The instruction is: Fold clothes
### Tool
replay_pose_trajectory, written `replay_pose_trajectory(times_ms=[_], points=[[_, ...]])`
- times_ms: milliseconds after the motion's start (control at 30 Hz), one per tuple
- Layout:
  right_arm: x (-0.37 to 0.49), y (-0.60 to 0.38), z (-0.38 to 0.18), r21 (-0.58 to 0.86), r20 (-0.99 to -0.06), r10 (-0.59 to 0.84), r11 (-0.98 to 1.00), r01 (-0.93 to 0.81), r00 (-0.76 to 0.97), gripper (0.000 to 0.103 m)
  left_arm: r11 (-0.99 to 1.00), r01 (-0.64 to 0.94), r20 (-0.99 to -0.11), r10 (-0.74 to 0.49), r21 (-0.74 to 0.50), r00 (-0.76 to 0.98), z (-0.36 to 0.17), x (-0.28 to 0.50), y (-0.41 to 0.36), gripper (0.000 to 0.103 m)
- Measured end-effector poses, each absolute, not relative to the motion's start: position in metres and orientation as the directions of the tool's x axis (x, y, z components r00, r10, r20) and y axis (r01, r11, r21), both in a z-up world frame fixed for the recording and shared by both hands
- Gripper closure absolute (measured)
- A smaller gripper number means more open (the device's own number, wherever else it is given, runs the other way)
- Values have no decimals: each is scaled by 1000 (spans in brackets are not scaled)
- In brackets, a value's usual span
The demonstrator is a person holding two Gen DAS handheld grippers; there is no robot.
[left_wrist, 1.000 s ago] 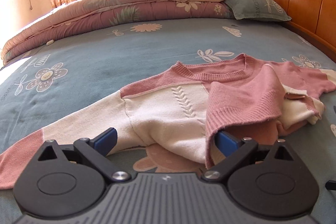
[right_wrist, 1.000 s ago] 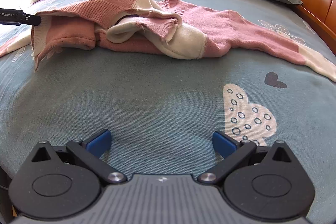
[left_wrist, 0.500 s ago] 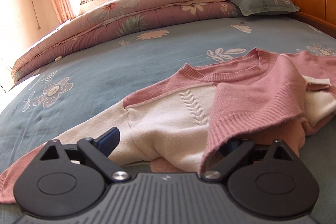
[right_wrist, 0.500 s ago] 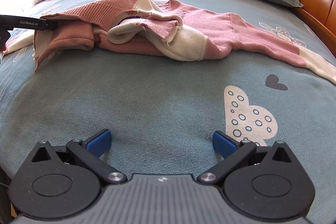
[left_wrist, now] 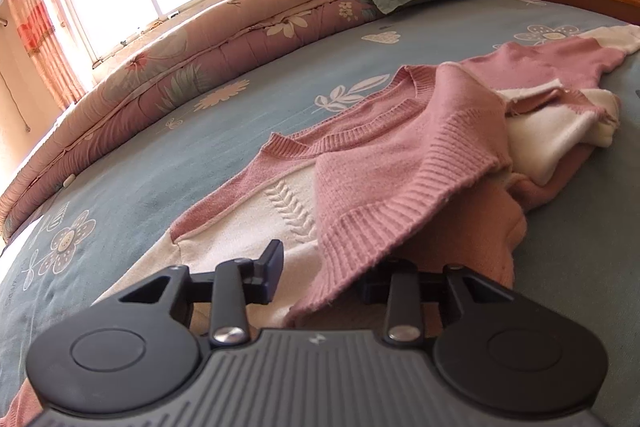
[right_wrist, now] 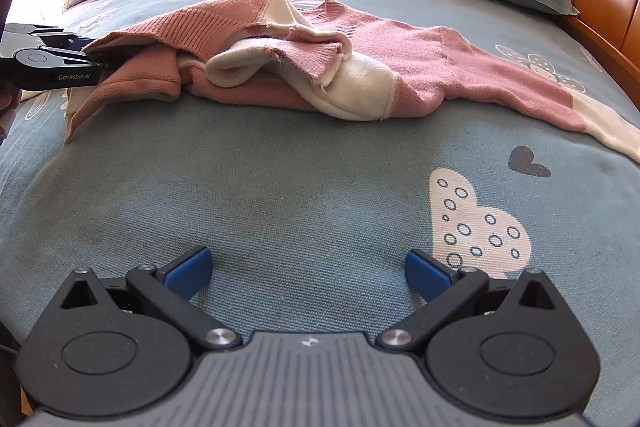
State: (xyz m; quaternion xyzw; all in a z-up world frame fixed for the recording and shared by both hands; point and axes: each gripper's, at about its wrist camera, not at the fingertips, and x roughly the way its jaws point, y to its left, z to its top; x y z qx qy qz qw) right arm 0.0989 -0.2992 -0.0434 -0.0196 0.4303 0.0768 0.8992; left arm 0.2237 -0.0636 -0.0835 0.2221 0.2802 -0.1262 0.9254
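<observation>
Since a second ago, the left gripper (left_wrist: pixel 320 277) has rolled and crept in; its fingers are closing around the sweater's (right_wrist: pixel 280 67) ribbed pink hem. That sweater lies crumpled on the bed (right_wrist: pixel 300 187), toward 12 o'clock from the right gripper (right_wrist: pixel 308 273), whose fingers gape wide, empty.
</observation>
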Motion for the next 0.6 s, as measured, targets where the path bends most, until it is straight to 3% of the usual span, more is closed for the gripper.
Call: replay_pose_trajectory(times_ms=[267,367,467,600], points=[[151,-307,11,5,-671,148,981,-195,726,0,891,359,-594,-134,279,793,-78,229,-53,63],[171,-307,21,137,-640,261,964,-227,722,0,899,359,-606,-143,251,782,-74,229,-47,62],[183,-297,24,234,-604,375,927,-293,703,0,900,354,-607,-136,255,783,-71,231,-41,51],[205,-263,13,33,-621,248,956,-291,743,0,911,337,-610,-131,237,782,-68,237,-34,46]])
